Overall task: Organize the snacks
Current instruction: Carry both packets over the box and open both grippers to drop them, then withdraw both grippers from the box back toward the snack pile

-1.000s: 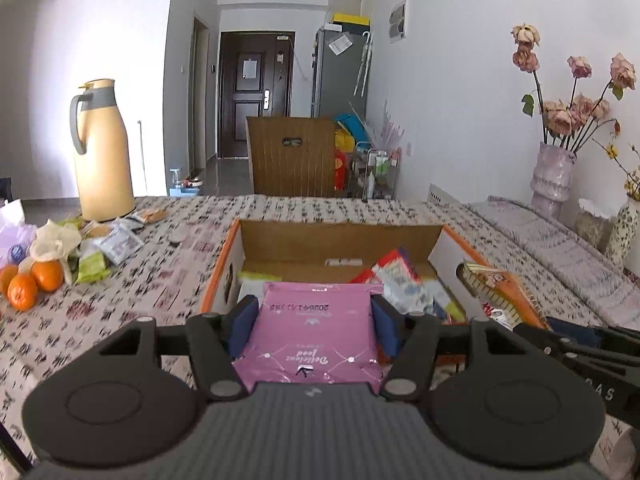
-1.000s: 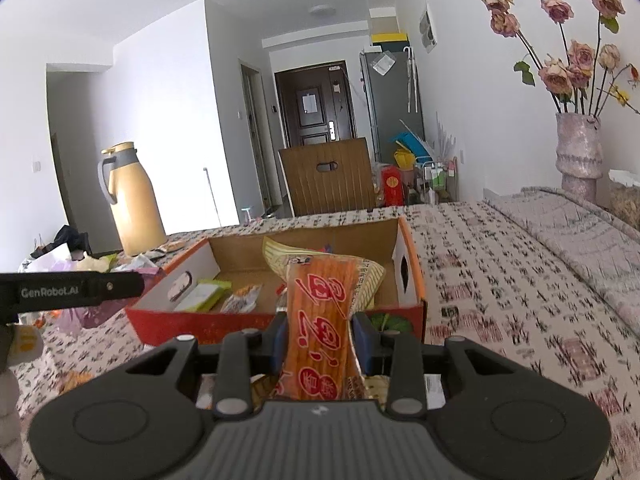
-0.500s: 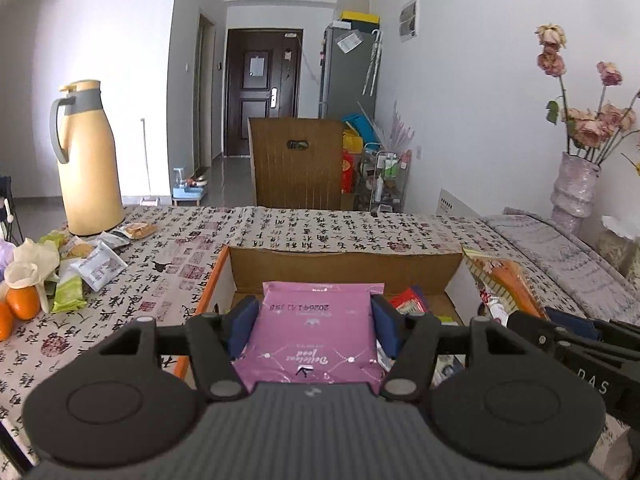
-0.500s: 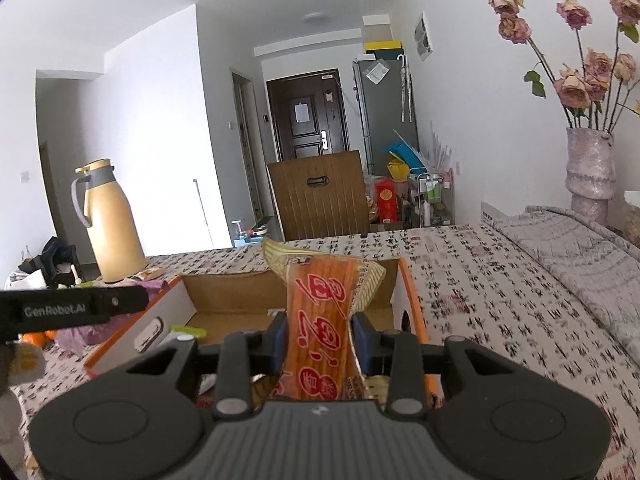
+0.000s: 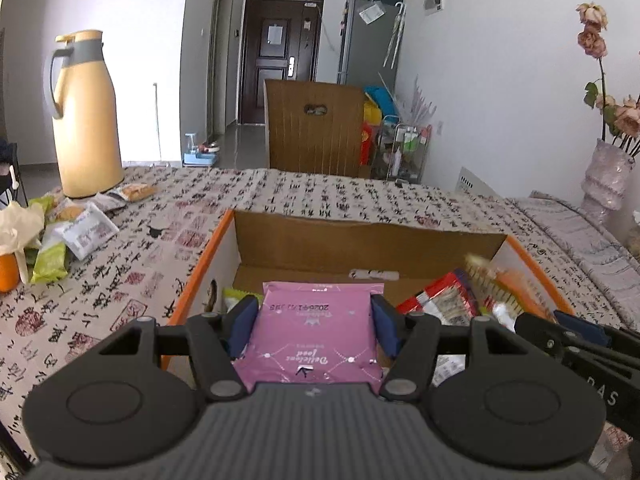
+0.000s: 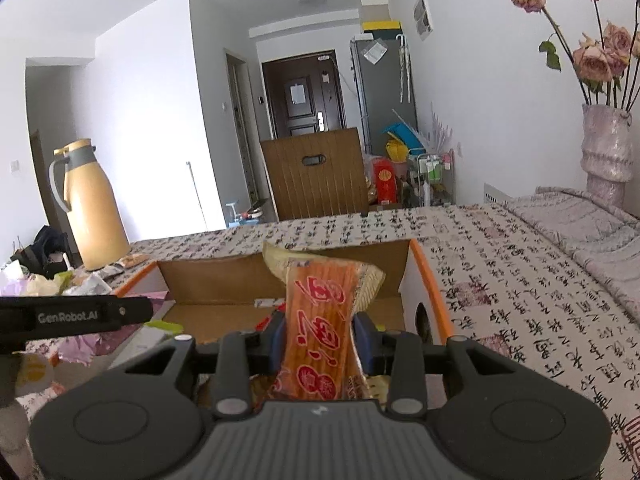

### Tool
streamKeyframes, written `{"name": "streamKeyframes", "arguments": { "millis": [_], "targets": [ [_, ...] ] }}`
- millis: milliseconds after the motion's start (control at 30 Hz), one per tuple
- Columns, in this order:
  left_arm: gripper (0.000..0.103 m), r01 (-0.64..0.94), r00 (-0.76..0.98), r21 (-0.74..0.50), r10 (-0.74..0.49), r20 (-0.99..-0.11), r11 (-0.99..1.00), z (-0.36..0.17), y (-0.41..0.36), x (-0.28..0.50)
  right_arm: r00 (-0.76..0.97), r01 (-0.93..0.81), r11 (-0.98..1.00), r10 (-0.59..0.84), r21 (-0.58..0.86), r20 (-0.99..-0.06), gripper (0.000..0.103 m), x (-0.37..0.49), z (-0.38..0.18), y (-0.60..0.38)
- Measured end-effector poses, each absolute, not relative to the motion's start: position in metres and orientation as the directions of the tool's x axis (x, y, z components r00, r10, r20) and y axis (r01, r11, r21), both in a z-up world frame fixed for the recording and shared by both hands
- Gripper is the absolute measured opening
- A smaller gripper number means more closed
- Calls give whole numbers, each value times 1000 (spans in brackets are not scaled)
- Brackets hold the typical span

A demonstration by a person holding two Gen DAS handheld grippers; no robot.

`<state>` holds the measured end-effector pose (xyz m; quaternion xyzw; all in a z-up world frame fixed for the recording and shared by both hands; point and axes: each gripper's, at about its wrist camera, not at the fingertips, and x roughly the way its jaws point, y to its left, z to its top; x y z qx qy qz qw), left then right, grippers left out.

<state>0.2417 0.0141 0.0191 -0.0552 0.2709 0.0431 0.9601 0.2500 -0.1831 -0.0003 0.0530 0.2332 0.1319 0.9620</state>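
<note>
My left gripper [image 5: 314, 322] is shut on a flat pink snack packet [image 5: 316, 332] and holds it over the near left part of an open cardboard box with orange edges [image 5: 360, 236]. The box holds a red packet [image 5: 444, 300] and a green one [image 5: 232, 296]. My right gripper [image 6: 320, 338] is shut on an orange packet with red characters [image 6: 324, 328], held upright over the near right part of the same box [image 6: 224, 280]. The right gripper shows in the left wrist view [image 5: 576, 340] at the lower right.
The box sits on a table with a calligraphy-print cloth [image 5: 320, 196]. A tan thermos jug [image 5: 86, 116] stands at the far left beside several loose snack packets [image 5: 80, 228] and an orange [image 5: 8, 274]. A vase of dried roses [image 6: 606, 152] stands at the right.
Both grippers have moved forward and up over the box with their packets still held. The box now fills the near view and the oranges have slid out at the left.
</note>
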Motion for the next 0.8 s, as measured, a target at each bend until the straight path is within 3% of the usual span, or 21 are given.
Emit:
{"name": "streamKeyframes", "arguments": {
  "millis": [67, 100, 133, 167, 200, 233, 267, 800],
  "targets": [
    [64, -123, 848, -86, 60, -526, 989, 17, 16, 242, 848, -235, 957, 286, 167, -447, 47, 250, -4, -183],
    [72, -123, 851, -93, 57, -523, 988, 17, 17, 241, 848, -235, 957, 286, 168, -446, 48, 249, -5, -183],
    [79, -129, 854, -95, 62, -517, 987, 17, 18, 240, 849, -233, 958, 285, 170, -445, 57, 249, -5, -184],
    [95, -145, 857, -91, 79, -510, 985, 17, 19, 240, 852, -229, 958, 282, 171, -442, 64, 248, -4, -185],
    [103, -166, 859, -84, 102, -502, 983, 18, 18, 239, 857, -221, 960, 277, 174, -436, 82, 247, -4, -186],
    [103, -187, 860, -73, 128, -495, 980, 18, 17, 238, 862, -213, 961, 270, 175, -430, 98, 247, -4, -187],
    [103, -190, 857, -69, 131, -498, 979, 18, 17, 238, 866, -207, 963, 264, 174, -424, 101, 246, -3, -188],
    [103, -186, 851, -78, 121, -511, 979, 19, 18, 234, 866, -194, 965, 253, 175, -431, 103, 246, -3, -190]
  ]
}}
